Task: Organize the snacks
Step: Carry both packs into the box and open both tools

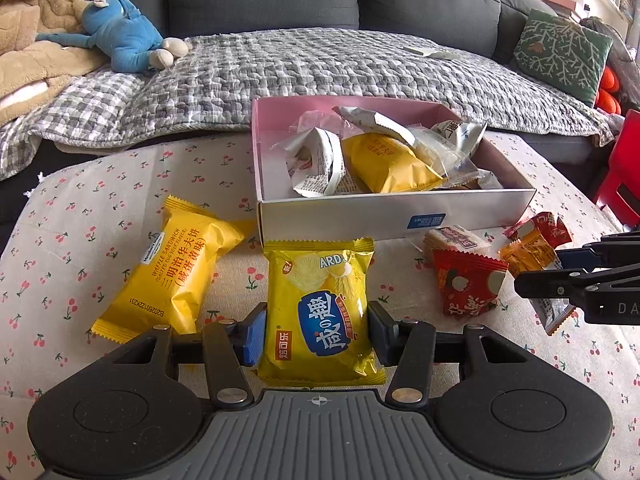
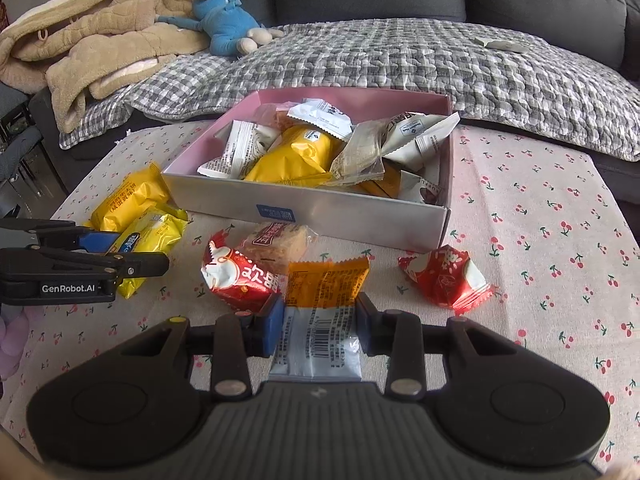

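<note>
Sitting between the left gripper point(image 1: 316, 330) jaws – yellow cracker packet point(image 1: 318, 312), seemingly pinched

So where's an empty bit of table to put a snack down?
The cherry tablecloth right of the box is bare, out to the table edge beyond the lone red packet. The near-left corner, in front of the waffle packet, is free too. Right in front of the box is crowded with packets, and the box is heaped.
</note>
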